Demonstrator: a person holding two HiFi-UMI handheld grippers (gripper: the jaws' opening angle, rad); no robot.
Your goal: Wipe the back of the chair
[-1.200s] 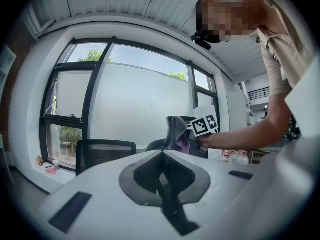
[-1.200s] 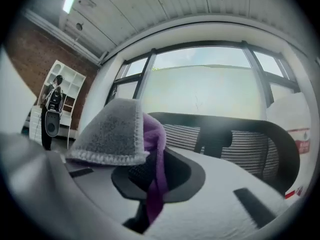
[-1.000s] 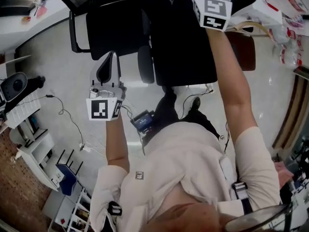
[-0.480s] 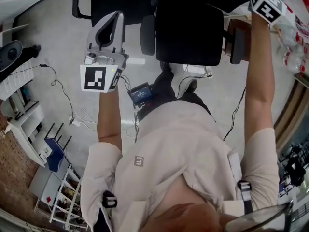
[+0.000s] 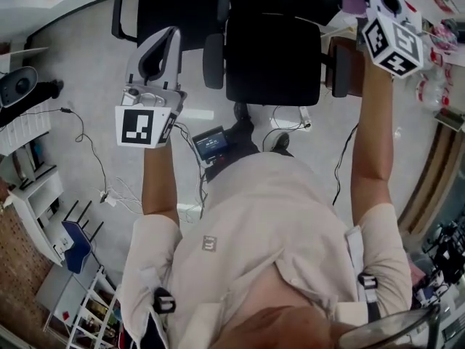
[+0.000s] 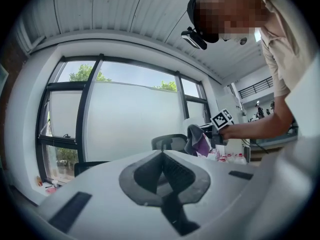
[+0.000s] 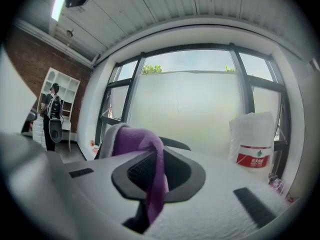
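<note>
Chair (image 5: pixel 272 57) is black and stands on the floor just in front of the person, between the 2 grippers in the head view. From above, its seat and 2 armrests show. The back merges with the dark area at the top edge, so I cannot separate it there.

Left gripper (image 5: pixel 168 36) is over the floor, left of the chair and apart from it. In its own view the jaws are pressed together with nothing between them. Its wide white body hides everything below.

Right gripper (image 7: pixel 156 170) pinches a purple cloth (image 7: pixel 131 140), and 1 strip of it hangs down between the pads. In the head view this gripper is at the chair's right side, its tips cut off by the top edge and covered by the cloth. Whether the cloth touches the chair I cannot tell.

A white bag (image 7: pixel 252 144) with a red label stands at the right, before the window (image 7: pixel 200 104).
</note>
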